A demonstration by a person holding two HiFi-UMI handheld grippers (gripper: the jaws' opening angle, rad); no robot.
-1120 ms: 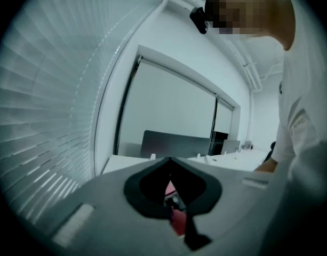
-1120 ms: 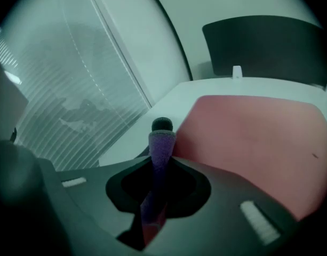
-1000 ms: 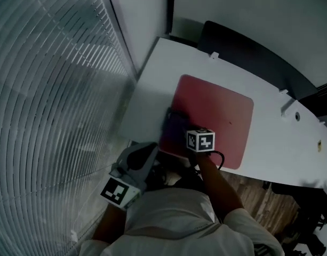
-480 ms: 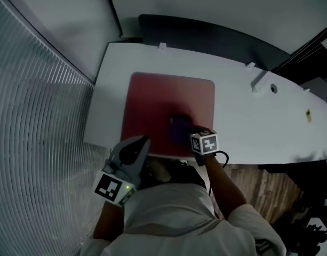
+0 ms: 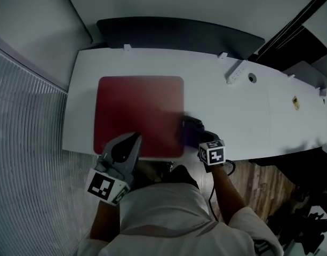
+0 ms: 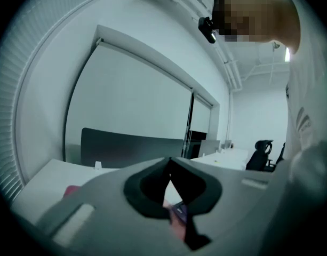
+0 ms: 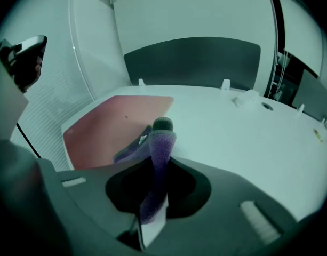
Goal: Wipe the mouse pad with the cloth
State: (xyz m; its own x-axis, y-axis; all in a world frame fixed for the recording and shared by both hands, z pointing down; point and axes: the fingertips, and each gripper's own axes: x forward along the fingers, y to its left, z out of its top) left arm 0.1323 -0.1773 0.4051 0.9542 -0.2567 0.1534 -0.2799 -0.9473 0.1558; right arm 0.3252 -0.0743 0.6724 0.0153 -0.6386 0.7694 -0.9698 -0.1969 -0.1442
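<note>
A red mouse pad [image 5: 139,113] lies on the left part of the white desk [image 5: 232,111]. At the pad's front right corner, partly on bare desk, rests a purple cloth [image 5: 189,129], with my right gripper [image 5: 194,136] shut on it. In the right gripper view the cloth [image 7: 159,153] stands pinched between the jaws, with the pad [image 7: 112,127] ahead to the left. My left gripper [image 5: 134,138] hovers at the desk's front edge below the pad, off the surface. Its jaws [image 6: 169,167] meet, with nothing between them.
A dark partition panel [image 5: 179,33] runs along the desk's far edge. A cable hole [image 5: 252,78] and a white socket block [image 5: 235,70] sit at the back right. Window blinds [image 5: 24,143] are close on the left. An office chair [image 6: 262,152] stands far off.
My right gripper has slid the cloth rightward along the pad's front part, from its left side to its right corner. The left gripper stays near the desk's front edge.
</note>
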